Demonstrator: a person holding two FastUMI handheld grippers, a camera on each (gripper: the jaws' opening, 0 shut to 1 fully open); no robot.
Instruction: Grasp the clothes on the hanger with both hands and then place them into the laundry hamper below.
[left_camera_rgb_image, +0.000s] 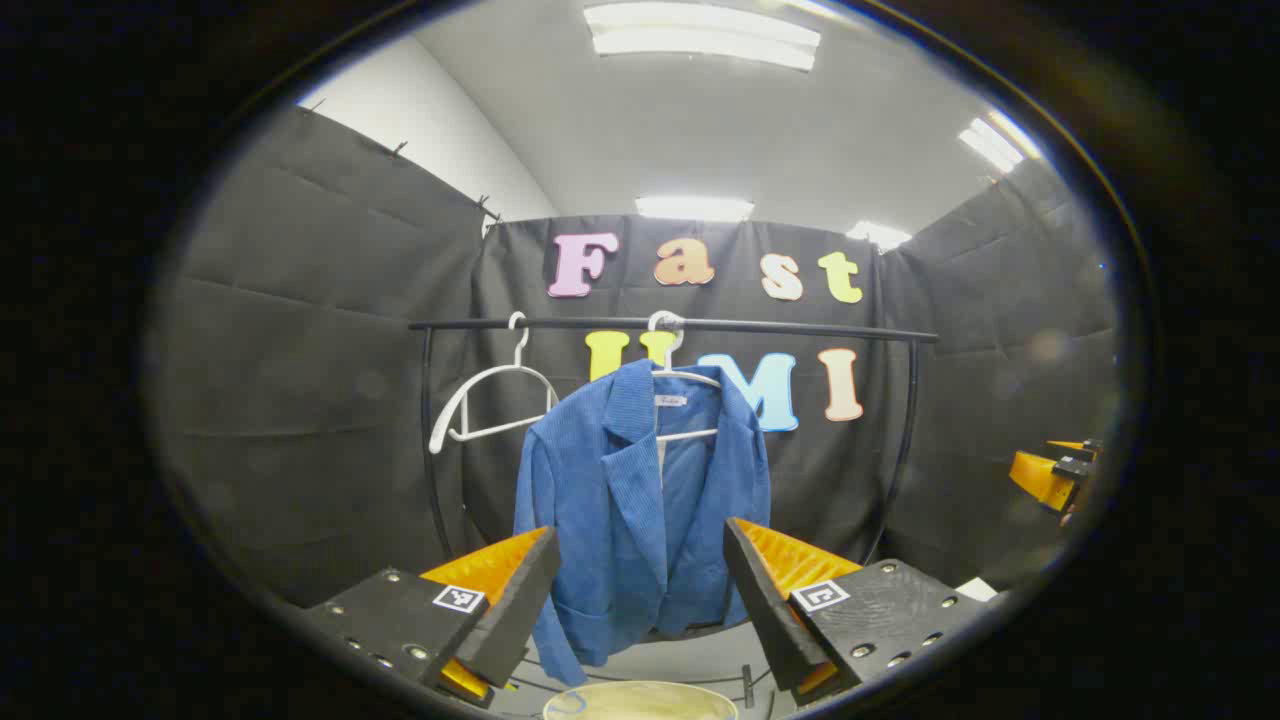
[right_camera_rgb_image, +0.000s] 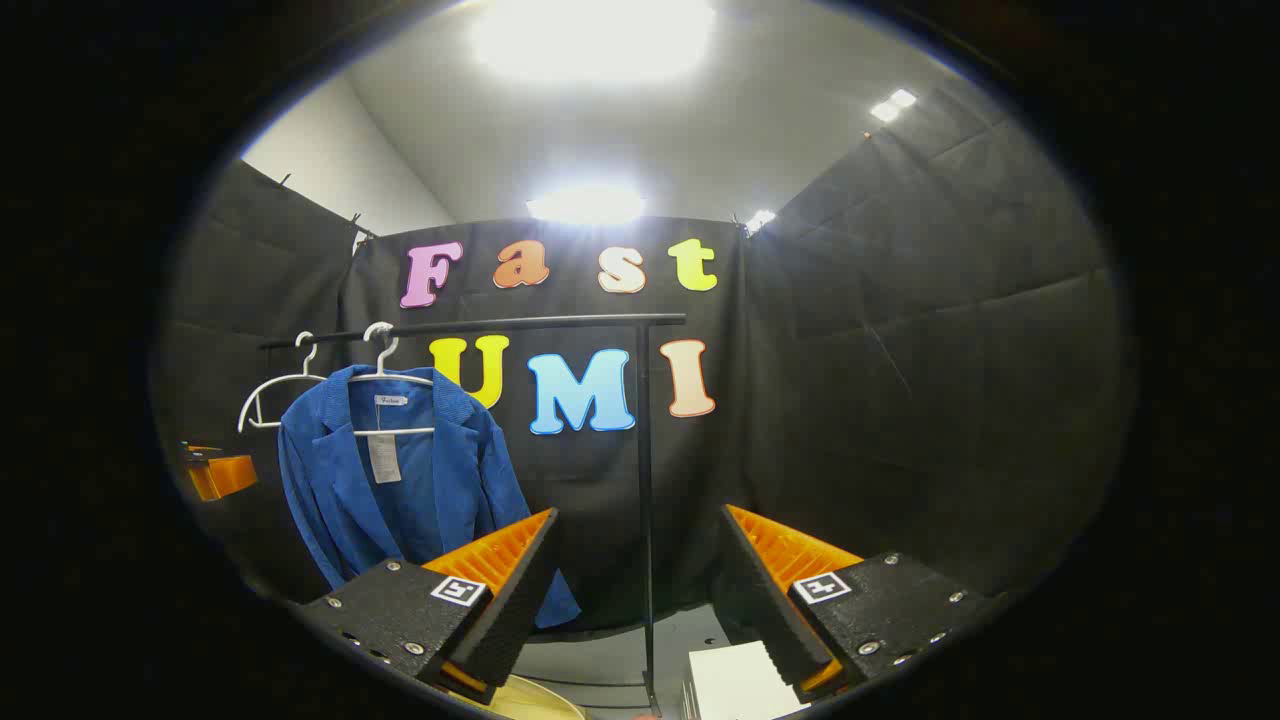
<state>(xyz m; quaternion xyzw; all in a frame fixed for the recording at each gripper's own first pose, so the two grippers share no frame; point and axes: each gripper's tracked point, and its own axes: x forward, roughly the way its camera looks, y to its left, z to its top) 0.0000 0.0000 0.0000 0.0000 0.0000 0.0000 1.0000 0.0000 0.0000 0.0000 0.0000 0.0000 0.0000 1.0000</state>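
A blue corduroy jacket (left_camera_rgb_image: 635, 500) hangs on a white hanger (left_camera_rgb_image: 672, 372) from a black rail (left_camera_rgb_image: 670, 325). My left gripper (left_camera_rgb_image: 640, 600) is open, its fingers framing the jacket's lower half from a short distance, touching nothing. In the right gripper view the jacket (right_camera_rgb_image: 400, 490) hangs to the left, and my right gripper (right_camera_rgb_image: 640, 590) stands open farther right, facing the rack's black upright post (right_camera_rgb_image: 647, 500). The round pale rim of the hamper (left_camera_rgb_image: 640, 700) lies below the jacket; a sliver of the hamper (right_camera_rgb_image: 530, 700) peeks in at the bottom of the right gripper view.
An empty white hanger (left_camera_rgb_image: 490, 400) hangs on the rail left of the jacket. The rack's curved black side bars (left_camera_rgb_image: 432, 470) flank it. A white box (right_camera_rgb_image: 735, 680) sits on the floor near the post. The other gripper shows at the edges (left_camera_rgb_image: 1050, 475) (right_camera_rgb_image: 220, 472).
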